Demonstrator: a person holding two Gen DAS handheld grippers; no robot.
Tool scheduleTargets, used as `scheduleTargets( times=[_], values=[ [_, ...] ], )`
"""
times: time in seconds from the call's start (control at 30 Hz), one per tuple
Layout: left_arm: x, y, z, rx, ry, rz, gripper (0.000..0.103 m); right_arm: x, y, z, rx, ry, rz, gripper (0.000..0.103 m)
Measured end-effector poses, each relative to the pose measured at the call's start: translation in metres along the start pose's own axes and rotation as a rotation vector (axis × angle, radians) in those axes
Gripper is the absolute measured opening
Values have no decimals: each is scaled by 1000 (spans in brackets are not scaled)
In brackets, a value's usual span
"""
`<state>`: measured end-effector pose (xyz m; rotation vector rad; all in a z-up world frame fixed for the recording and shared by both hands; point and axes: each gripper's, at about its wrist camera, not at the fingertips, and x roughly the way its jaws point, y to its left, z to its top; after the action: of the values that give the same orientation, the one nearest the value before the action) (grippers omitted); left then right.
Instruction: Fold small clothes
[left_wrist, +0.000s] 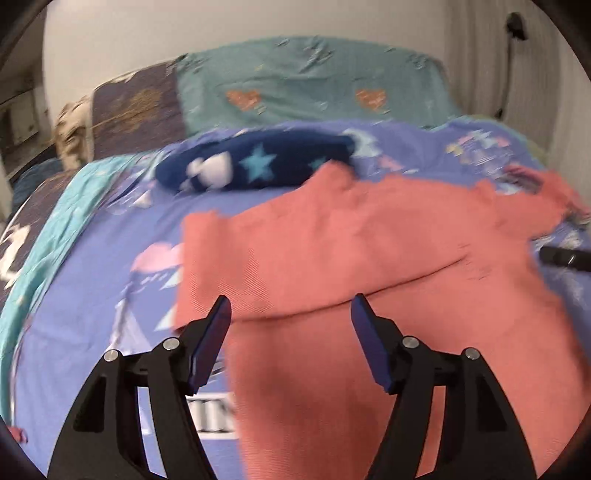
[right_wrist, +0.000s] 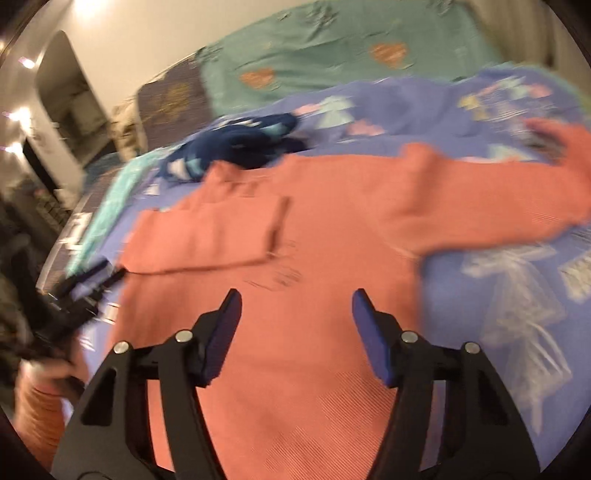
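Purple patterned bedspread; teal heart-print pillow; white wall

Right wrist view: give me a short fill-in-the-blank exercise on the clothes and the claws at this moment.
1. The salmon-pink sweater lies spread on a ____ printed bed cover.
2. One sleeve is folded across the sweater; the other sleeve is ____.
3. Behind the sweater lies a dark blue garment printed with ____.
4. The right claw holds ____.

Missing words: purple; stretched out; stars; nothing

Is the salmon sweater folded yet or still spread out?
Partly folded. The salmon sweater lies flat on the bedspread with one sleeve folded across its chest, the other sleeve still stretched outward.
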<state>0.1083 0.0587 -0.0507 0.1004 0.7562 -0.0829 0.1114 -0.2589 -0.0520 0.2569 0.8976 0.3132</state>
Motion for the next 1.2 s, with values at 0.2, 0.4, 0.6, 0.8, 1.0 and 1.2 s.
scheduleTargets(
  times=[0.2,0.4,0.6,0.8,1.0,1.2],
  values=[
    [32,57,-13,-174,82,112,68,89,10,47,44,127,99,63],
    [48,73,-8,-263,100,99,73,133,32,62,0,134,63,22],
    [46,71,-11,-275,85,118,73,71,29,86,27,-30,118,4],
    [44,60,-9,-230,71,145,74,42,-36,89,84,-76,-51,7],
    [35,58,-10,-211,53,160,74,69,-73,56,155,21,-105,18],
    [10,54,-16,-222,38,35,32,39,-50,56,54,-48,-26,22]
  ],
)
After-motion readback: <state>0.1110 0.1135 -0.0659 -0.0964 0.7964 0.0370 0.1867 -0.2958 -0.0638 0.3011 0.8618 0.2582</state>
